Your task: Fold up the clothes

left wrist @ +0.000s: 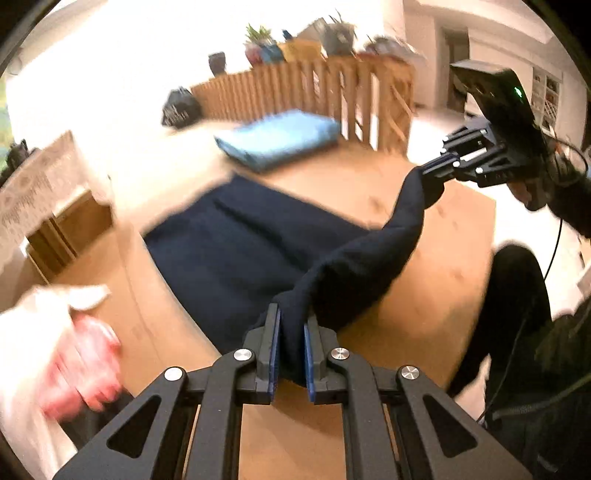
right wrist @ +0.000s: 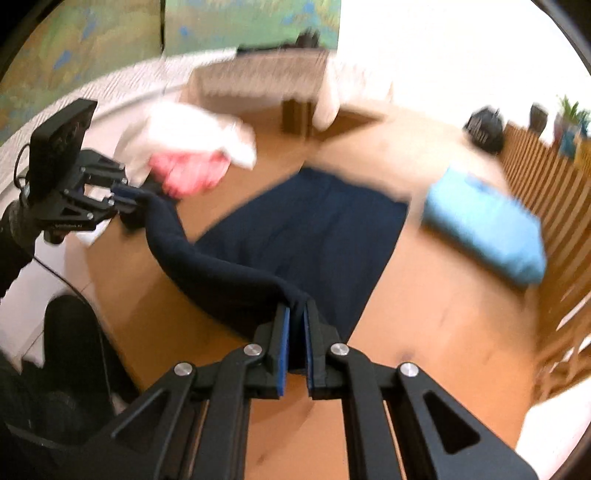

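Navy fabric fills the middle of both views: a dark navy garment [left wrist: 236,243] lies mostly flat on the wooden counter [left wrist: 436,266], with one edge lifted off the wood and stretched like a rope between our two tools. Our left claw [left wrist: 292,354] is clenched on one end of that raised edge, its blue pads narrowed around a thick bunch of cloth. Our right claw [right wrist: 294,350] grips the other end the same way, with only a thin fold between its pads.

Each camera catches the opposite tool. From the left wrist we see the right claw [left wrist: 439,166] up at the right, cloth hanging from its tip, with a gloved hand [left wrist: 535,192] and a dark sleeve behind it. From the right wrist we see the left claw [right wrist: 127,195] at the left, holding its end of the twisted edge.

Only the left wrist view shows the potted plants [left wrist: 258,40] on top of the slatted wooden railing [left wrist: 314,92] clearly; only the right wrist view shows the green and blue wall picture [right wrist: 240,22].

A folded light blue garment [left wrist: 280,138] sits on the far part of the counter, apart from the navy one. A heap of white and pink laundry [right wrist: 192,155] lies near the left claw. A dark trouser leg [left wrist: 509,314] shows beside the counter edge. Both views are blurred.
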`<state>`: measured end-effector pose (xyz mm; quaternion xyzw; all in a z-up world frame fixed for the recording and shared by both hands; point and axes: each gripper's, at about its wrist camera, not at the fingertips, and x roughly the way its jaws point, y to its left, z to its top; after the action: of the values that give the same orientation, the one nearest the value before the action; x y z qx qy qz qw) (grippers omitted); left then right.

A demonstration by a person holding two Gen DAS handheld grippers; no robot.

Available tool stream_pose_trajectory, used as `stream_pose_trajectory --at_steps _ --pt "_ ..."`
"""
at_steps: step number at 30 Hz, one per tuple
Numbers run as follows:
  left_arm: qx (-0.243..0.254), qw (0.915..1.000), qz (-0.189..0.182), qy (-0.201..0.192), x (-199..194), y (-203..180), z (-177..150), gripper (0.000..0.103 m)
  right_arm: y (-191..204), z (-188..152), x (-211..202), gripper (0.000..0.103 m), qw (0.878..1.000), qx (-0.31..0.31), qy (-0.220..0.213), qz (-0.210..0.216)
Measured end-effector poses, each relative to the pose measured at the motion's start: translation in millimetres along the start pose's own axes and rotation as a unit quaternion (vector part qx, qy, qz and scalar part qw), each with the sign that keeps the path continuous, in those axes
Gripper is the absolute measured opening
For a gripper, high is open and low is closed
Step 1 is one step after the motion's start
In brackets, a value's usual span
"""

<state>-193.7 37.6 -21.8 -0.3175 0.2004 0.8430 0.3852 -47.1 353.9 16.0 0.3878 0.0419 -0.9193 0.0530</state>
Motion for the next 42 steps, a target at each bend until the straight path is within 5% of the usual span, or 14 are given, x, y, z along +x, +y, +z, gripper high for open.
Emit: stream_pose_trajectory --at_steps 5,12,24,28,31,32,37,42 --pt "-0.006 0.9993 0.029 -0.02 24.8 67.0 64.2 0.01 -39.1 80.2 20.9 0.007 0.999 -0.003 -0.033 -0.037" --pt "-0.035 0.9988 0.034 0.001 107.9 160.1 110.6 0.007 -105.3 154.1 139.8 0.006 0.998 0.022 0.016 -0.053" --pt "-0.066 0.994 -0.011 0.086 257.9 240.0 101.4 0.007 -173.6 151.3 289.4 0.006 0.988 0.072 0.116 -0.066" --pt "-0.074 0.9898 -0.015 0.121 290.9 249.1 92.0 0.018 -179.9 148.3 308.6 0.007 0.984 0.08 0.143 -0.063" --pt "-0.081 0.9876 0.0 0.134 295.2 258.2 90.1 0.041 -191.4 152.3 306.7 0.028 0.981 0.106 0.149 -0.065" --pt "-0.089 0.9875 0.002 0.13 290.4 262.6 90.8 0.044 -195.5 152.3 301.5 0.028 0.981 0.117 0.143 -0.053" --pt "-0.093 0.9904 -0.008 0.101 260.7 272.2 91.1 0.042 -193.8 152.0 288.2 0.028 0.988 0.078 0.133 -0.027" --pt "-0.068 0.9915 -0.015 0.11 272.0 263.8 90.2 0.049 -186.8 154.0 290.7 0.046 0.991 0.035 0.125 -0.023"
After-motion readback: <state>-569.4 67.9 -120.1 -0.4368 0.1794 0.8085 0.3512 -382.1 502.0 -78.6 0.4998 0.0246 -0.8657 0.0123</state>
